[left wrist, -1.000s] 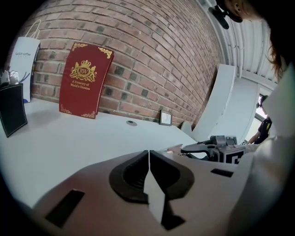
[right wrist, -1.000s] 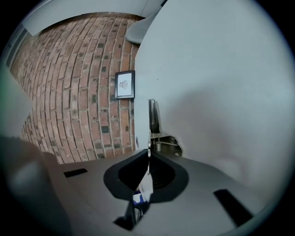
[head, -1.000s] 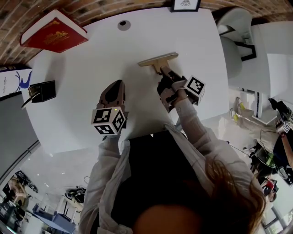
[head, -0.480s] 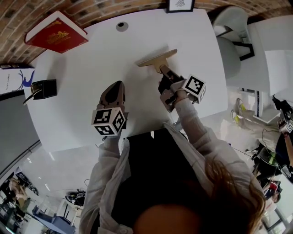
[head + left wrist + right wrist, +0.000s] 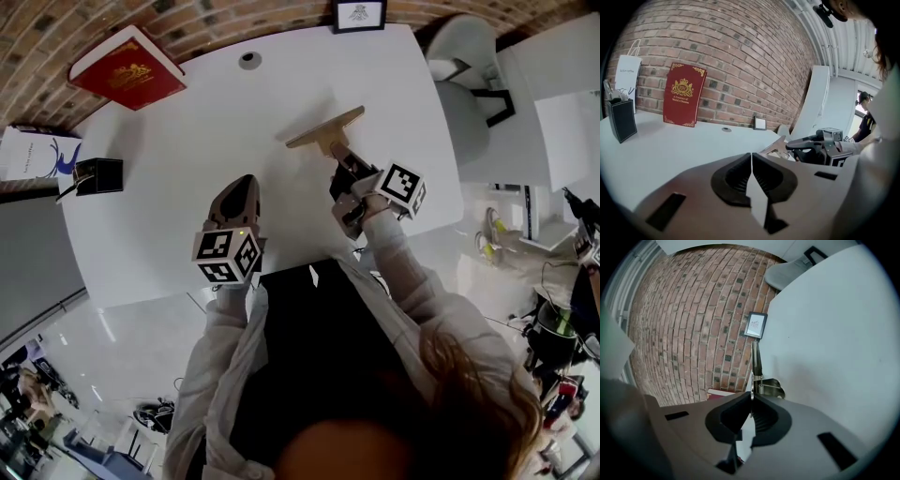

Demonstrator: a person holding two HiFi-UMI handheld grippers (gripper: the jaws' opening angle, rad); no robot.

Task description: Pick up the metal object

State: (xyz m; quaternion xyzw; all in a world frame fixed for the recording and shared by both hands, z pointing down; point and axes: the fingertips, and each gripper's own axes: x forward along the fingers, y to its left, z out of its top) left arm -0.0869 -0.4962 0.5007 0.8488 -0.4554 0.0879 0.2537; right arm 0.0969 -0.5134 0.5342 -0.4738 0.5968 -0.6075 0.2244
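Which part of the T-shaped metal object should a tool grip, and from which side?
Grip the short stem, coming in from the person's side, opposite the long crossbar. The metal object is T-shaped. Its stem is a thin tab pointing back toward the person and fits between narrow jaws, while the crossbar runs sideways. The right tool is shut on that stem.

White sleeves [image 5: 220, 330], dark vest [image 5: 309, 349]
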